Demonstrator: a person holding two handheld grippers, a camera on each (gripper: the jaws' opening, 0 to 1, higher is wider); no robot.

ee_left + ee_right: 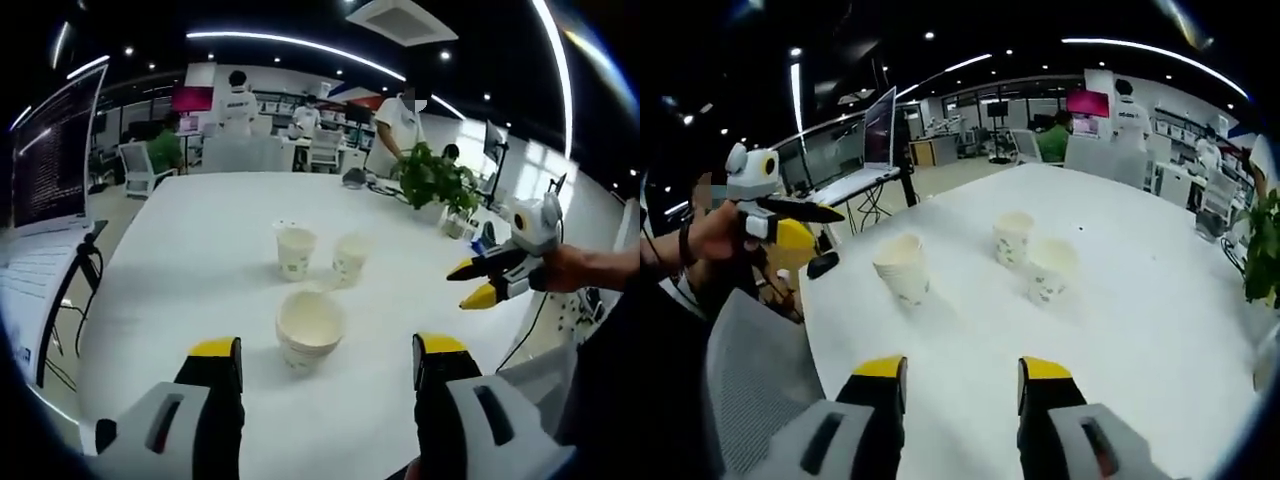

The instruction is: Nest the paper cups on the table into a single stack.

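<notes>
Rising from the bottom of the left gripper view, the left gripper [328, 362] is holding its yellow-tipped jaws wide apart with nothing between them. Just beyond the tips, the nearest paper cup [309, 329] is standing upright on the white table [180, 260], its open mouth facing the camera. Farther back, two more cups are standing close together: the left rear cup [295, 251] and the right rear cup [350, 257], both apart from the near one. At the right edge the right gripper [478, 282] is hovering above the table's edge, gripped by a hand [580, 268], its jaws spread and empty. A potted plant [432, 178] is sitting at the far end of the table, and people are standing behind it.

Moving to the right gripper view, the right gripper [962, 372] is showing its jaws apart over bare table [1140, 330], grasping nothing. Ahead, the three cups are standing upright: one on the left [902, 267] by itself, and a pair, [1012, 237] and [1050, 270], nearly touching. At the left edge the left gripper [790, 212] is hanging beside the table; whether its jaws are parted I cannot tell from here. An open laptop [872, 140] is resting beyond it.
</notes>
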